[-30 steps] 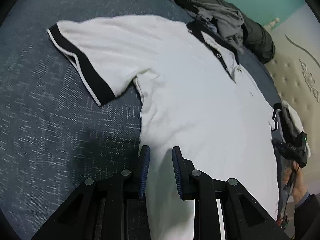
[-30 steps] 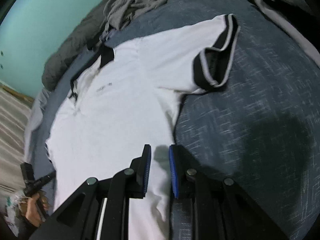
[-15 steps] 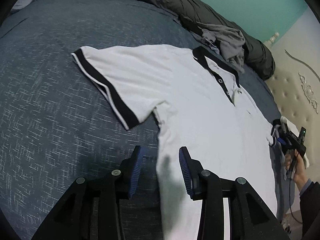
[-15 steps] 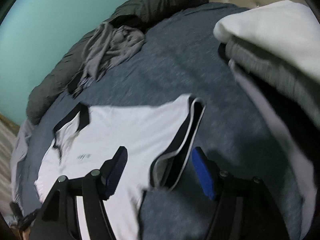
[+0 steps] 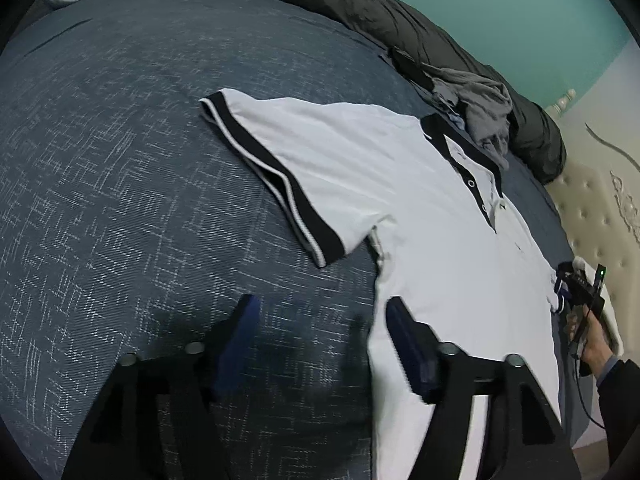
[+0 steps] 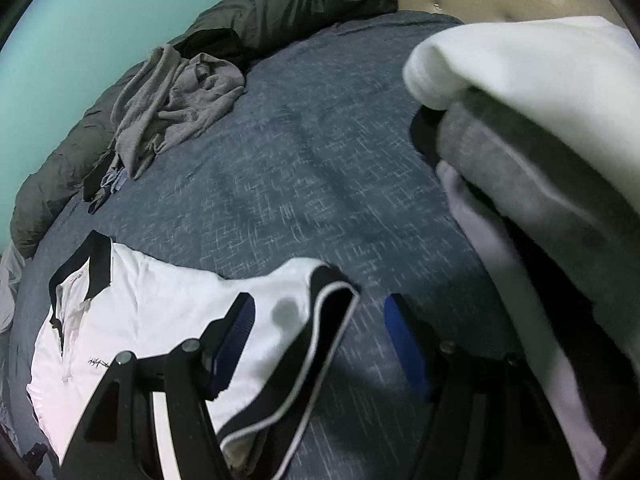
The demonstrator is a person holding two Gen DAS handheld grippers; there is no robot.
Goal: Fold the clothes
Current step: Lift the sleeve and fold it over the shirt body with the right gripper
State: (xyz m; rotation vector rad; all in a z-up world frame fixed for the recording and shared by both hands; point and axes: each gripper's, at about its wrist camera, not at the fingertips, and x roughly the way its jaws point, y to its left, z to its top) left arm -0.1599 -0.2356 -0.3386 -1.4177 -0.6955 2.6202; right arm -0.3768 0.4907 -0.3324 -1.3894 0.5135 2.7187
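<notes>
A white polo shirt (image 5: 420, 216) with black collar and black sleeve cuffs lies flat, face up, on the dark blue bedspread (image 5: 120, 160). My left gripper (image 5: 320, 320) is open and empty, above the bedspread just beside the shirt's side seam, below its sleeve cuff (image 5: 280, 188). In the right wrist view the shirt (image 6: 160, 304) lies low left. My right gripper (image 6: 320, 320) is open and empty, hovering over the other sleeve's black cuff (image 6: 320, 336). The other gripper (image 5: 580, 292) shows in a hand at the shirt's far side.
A crumpled grey garment (image 6: 172, 100) and a dark quilt (image 5: 380, 20) lie along the bed's far edge by the teal wall. A stack of folded clothes (image 6: 540, 120), white on top, grey below, stands close on the right. A padded headboard (image 5: 600, 208) is behind.
Both grippers opened wide, letting go of the shirt's sides, and drew back. The right gripper swung up toward the sleeve cuff; the folded stack came into its view.
</notes>
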